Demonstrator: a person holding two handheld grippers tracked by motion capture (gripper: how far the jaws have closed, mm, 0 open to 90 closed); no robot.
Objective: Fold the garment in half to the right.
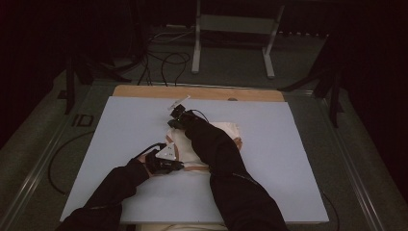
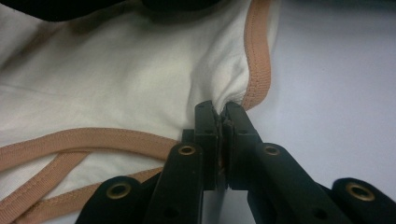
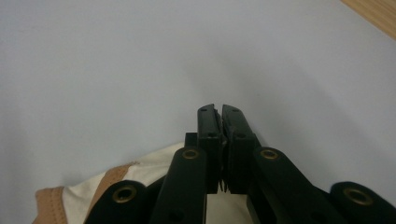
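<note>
A cream garment (image 1: 230,131) with tan trim lies crumpled in the middle of the pale blue board (image 1: 288,159). At the garment's near-left edge, my left gripper (image 1: 178,166) is shut on it. In the left gripper view the jaws (image 2: 219,112) pinch the cloth just beside the tan trim (image 2: 259,60). My right arm reaches across the garment to its far-left corner, where my right gripper (image 1: 173,118) is. In the right gripper view the jaws (image 3: 219,112) stand together with the garment's corner (image 3: 144,170) running under and between them. The sleeve hides much of the cloth.
A wooden strip (image 1: 197,91) runs along the board's far edge. Beyond it, a metal stand (image 1: 231,43) and loose cables (image 1: 163,62) sit on the dark floor. Wide bare board lies to the left and right of the garment.
</note>
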